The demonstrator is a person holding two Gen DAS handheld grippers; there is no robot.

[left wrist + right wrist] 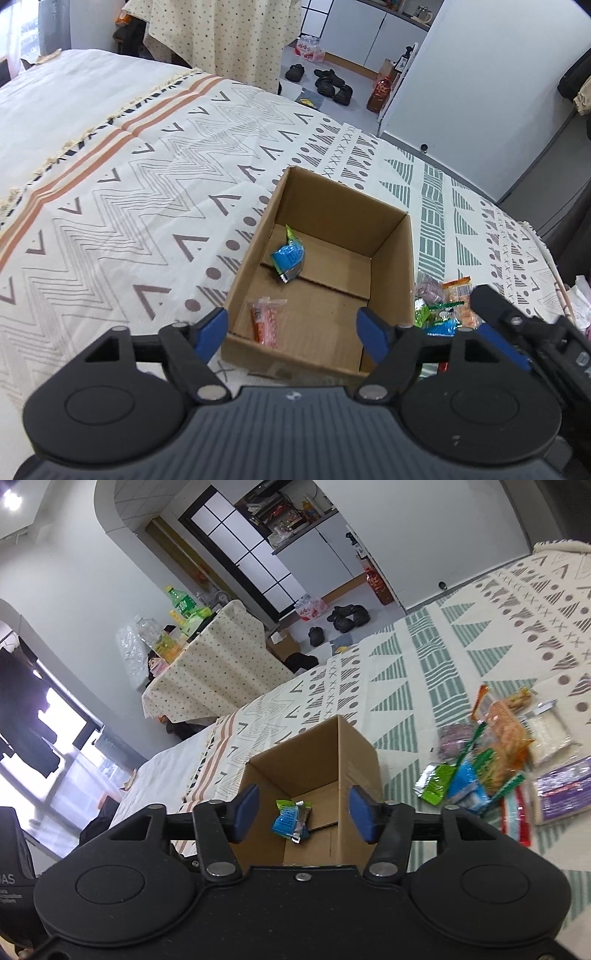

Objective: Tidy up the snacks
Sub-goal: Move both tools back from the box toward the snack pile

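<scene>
Your left gripper [291, 328] and right gripper [301, 814] both gape empty over the box [391, 229]; inside, a blue packet [288, 254], and a possibly pink one [266, 320].

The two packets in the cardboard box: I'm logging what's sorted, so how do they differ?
The blue-green packet is crumpled, near the box's middle seam; the orange-red packet lies flat in the near left corner. The first is opaque, the second clear-edged. Both rest on the cardboard box floor.
</scene>
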